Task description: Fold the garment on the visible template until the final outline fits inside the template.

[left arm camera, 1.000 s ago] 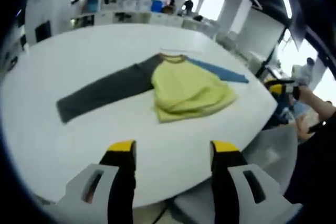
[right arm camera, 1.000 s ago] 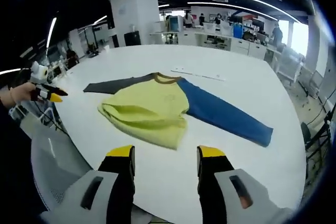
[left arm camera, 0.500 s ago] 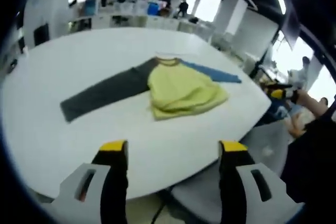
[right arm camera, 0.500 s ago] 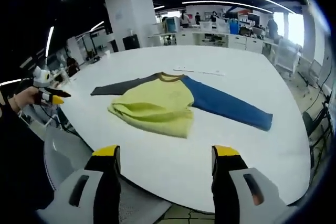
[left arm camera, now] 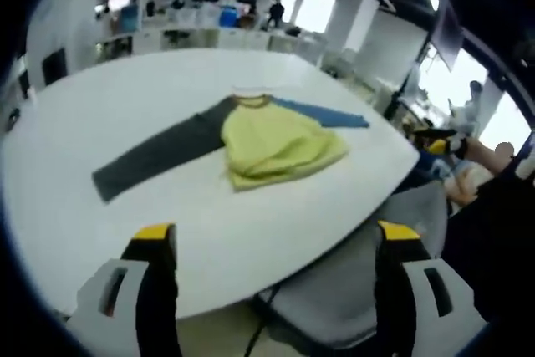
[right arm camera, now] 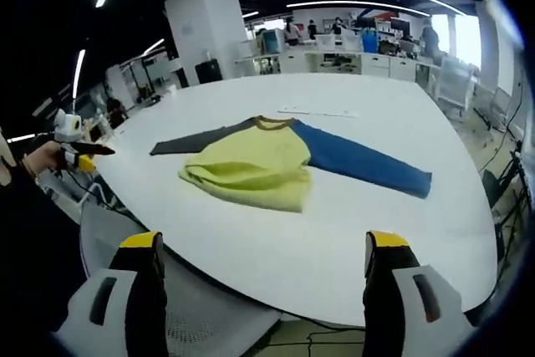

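Jaws of the left gripper [left arm camera: 272, 236] and right gripper [right arm camera: 263, 244] stand wide apart, holding nothing. Shirt [left arm camera: 272, 140] lies mid-worktop [left arm camera: 125, 106], yellow body folded up, grey and blue sleeves spread outward. Grey chair [left arm camera: 343, 282] sits at the worktop's edge.

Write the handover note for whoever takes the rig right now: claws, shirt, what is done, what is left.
Left claw: open, empty, held off the table's near edge.
Right claw: open, empty, also short of the table.
Shirt: lies mid-table, yellow body bunched up from the hem; grey sleeve and blue sleeve both stretched out flat.
Done: body partly folded up.
Left: fold both sleeves in over the body and tidy the outline. I cannot make out a template under the shirt.
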